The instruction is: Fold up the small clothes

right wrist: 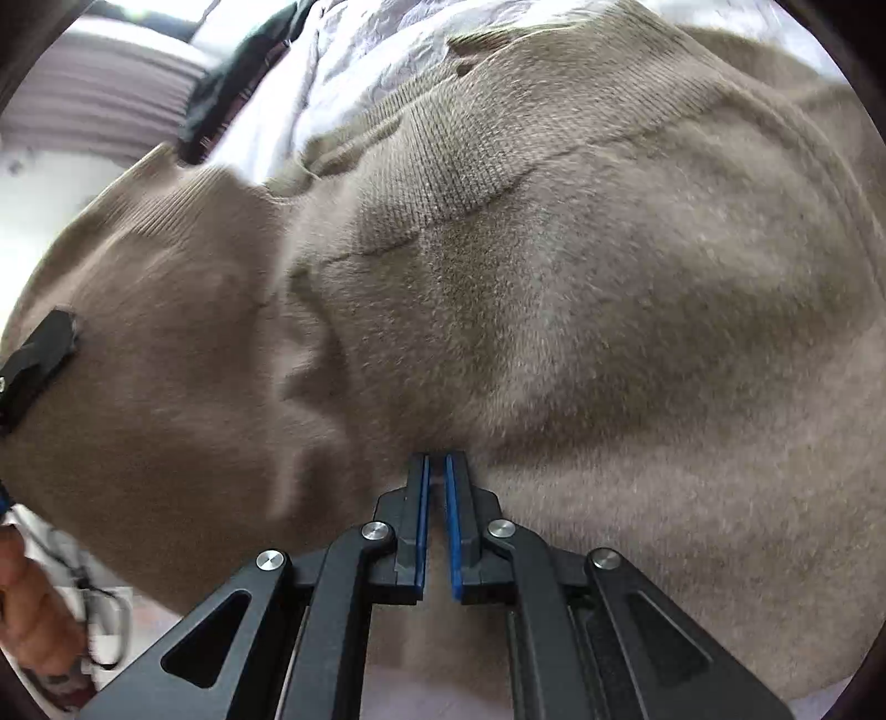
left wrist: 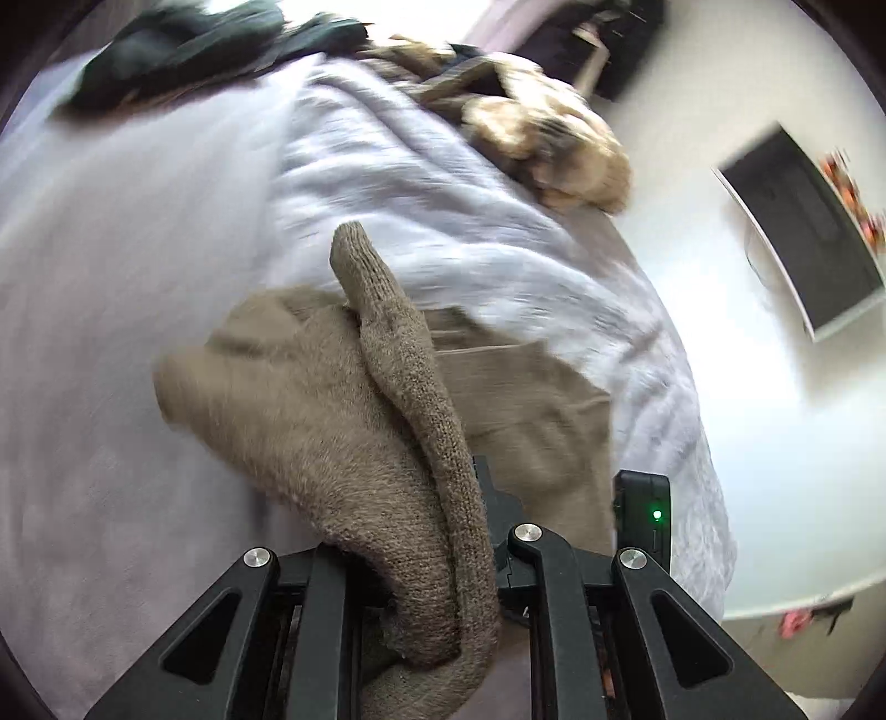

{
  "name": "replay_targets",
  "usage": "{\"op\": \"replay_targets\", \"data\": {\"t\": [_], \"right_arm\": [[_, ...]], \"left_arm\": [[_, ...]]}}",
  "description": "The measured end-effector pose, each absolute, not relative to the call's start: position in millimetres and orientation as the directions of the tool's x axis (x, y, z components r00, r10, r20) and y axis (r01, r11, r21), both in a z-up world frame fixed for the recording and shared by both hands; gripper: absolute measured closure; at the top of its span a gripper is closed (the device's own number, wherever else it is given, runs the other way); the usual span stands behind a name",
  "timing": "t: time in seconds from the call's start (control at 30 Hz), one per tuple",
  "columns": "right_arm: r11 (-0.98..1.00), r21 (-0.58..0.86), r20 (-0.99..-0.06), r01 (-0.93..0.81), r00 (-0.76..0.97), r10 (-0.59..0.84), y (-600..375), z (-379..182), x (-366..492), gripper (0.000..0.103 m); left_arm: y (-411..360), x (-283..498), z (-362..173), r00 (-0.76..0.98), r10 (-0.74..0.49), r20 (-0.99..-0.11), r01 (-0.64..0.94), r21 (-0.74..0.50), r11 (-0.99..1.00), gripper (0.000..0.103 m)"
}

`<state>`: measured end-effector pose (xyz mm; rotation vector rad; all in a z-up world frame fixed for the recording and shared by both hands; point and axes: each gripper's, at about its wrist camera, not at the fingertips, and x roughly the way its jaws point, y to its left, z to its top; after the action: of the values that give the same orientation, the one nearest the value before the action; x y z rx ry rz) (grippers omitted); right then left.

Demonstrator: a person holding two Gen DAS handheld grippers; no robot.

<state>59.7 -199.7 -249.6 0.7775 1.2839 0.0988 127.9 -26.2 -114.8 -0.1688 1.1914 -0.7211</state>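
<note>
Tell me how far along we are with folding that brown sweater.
Nothing looks folded yet. In hand: the brown knit sweater is pinched by both the right gripper and the left gripper, with fabric draped over the left one and a sleeve sticking up. Left to do: lay it flat on the pale bedspread, fold it, then handle the dark and tan clothes behind.

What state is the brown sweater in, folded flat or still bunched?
Bunched, not folded flat. The brown sweater hangs creased from the right gripper, and a knit edge drapes over the left gripper above the bed.
</note>
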Motion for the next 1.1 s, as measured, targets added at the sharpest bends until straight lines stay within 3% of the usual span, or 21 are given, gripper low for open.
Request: {"op": "replay_targets", "data": {"t": [0.23,0.43,0.6,0.67,0.7,0.73,0.8,0.87,1.03,1.1], "right_arm": [[0.522,0.742,-0.668,0.42,0.53,0.523,-298.7,-232.8,20.3,0.096],[0.321,0.809,-0.579,0.492,0.573,0.58,-347.6,-275.3,-7.8,0.094],[0.235,0.85,-0.508,0.472,0.615,0.603,-359.9,-286.6,-19.4,0.094],[0.207,0.859,-0.488,0.468,0.626,0.608,-351.6,-292.1,-21.3,0.094],[0.186,0.863,-0.477,0.47,0.634,0.609,-351.7,-294.3,-20.0,0.094],[0.172,0.865,-0.469,0.471,0.64,0.609,-352.1,-295.6,-20.1,0.094],[0.171,0.863,-0.472,0.476,0.638,0.609,-349.5,-297.6,-24.9,0.094],[0.164,0.863,-0.469,0.477,0.64,0.609,-352.0,-298.1,-34.0,0.094],[0.067,0.883,-0.414,0.465,0.701,0.58,-366.7,-302.4,-45.8,0.093],[0.009,0.893,-0.377,0.45,0.736,0.563,-371.9,-302.8,-51.1,0.083]], "left_arm": [[-173.5,95.2,-115.6,0.102,-0.518,-0.849,0.638,-0.344,0.689,0.085],[-246.6,61.9,-162.8,0.129,-0.304,-0.944,0.732,-0.116,0.671,0.081],[-236.2,61.6,-147.1,0.117,-0.354,-0.928,0.711,-0.171,0.682,0.08],[-234.6,62.8,-139.2,0.135,-0.367,-0.92,0.707,-0.17,0.686,0.06],[-236.4,62.1,-135.3,0.149,-0.378,-0.914,0.718,-0.163,0.677,0.032],[-241.3,57.4,-130.5,0.183,-0.377,-0.908,0.736,-0.128,0.665,0.023],[-257.7,41.4,-125.9,0.246,-0.345,-0.906,0.784,-0.024,0.621,0.023],[-272.3,39.0,-124.8,0.256,-0.347,-0.902,0.804,0.0,0.595,0.023],[-256.6,41.7,-104.0,0.209,-0.458,-0.864,0.776,-0.138,0.615,0.023],[-227.7,57.5,-97.9,0.247,-0.467,-0.849,0.714,-0.166,0.68,0.023]]}}
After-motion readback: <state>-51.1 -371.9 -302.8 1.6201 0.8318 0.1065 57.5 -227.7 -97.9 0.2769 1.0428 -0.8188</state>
